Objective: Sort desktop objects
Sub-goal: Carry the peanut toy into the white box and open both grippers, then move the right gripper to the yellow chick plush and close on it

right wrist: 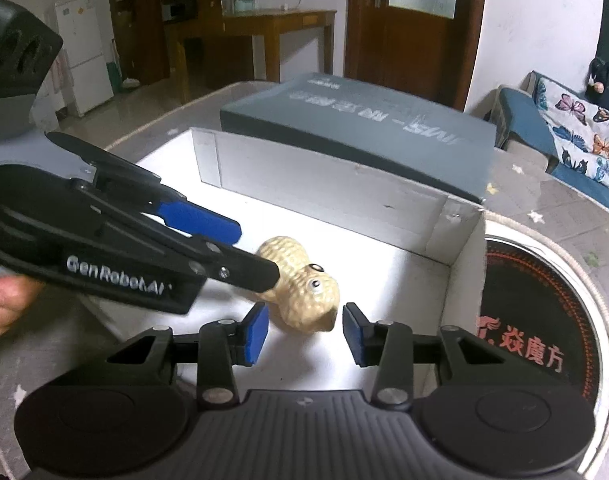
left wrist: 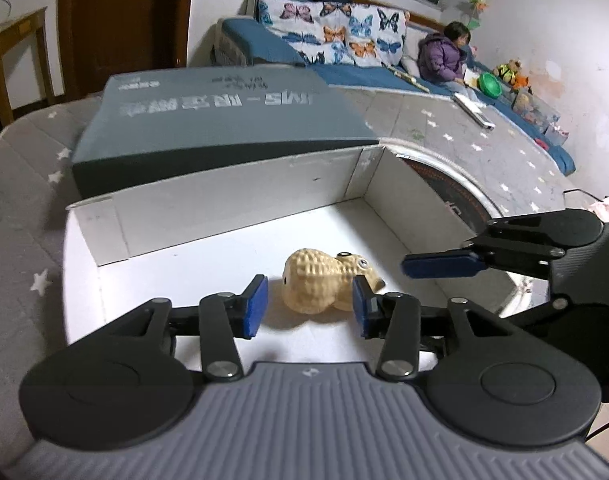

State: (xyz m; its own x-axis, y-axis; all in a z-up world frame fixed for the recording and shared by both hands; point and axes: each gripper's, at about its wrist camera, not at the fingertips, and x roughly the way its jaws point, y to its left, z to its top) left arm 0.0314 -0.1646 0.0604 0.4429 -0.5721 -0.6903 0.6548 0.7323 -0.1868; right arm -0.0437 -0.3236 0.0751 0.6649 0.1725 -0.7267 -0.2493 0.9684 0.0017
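Sorting | peanut toy (left wrist: 320, 286) in white box (left wrist: 240, 200), long axis left-right | left gripper (left wrist: 309, 307) released, straddling it, nearer | right gripper (right wrist: 304, 334) released, just short

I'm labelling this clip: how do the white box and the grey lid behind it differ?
The white box is open, with plain white walls; the grey lid shows a closed dark top with pale printed lettering. The box holds a peanut toy; nothing rests on the lid. The lid leans tilted against the box's back wall. Both are rectangular and similar in footprint.
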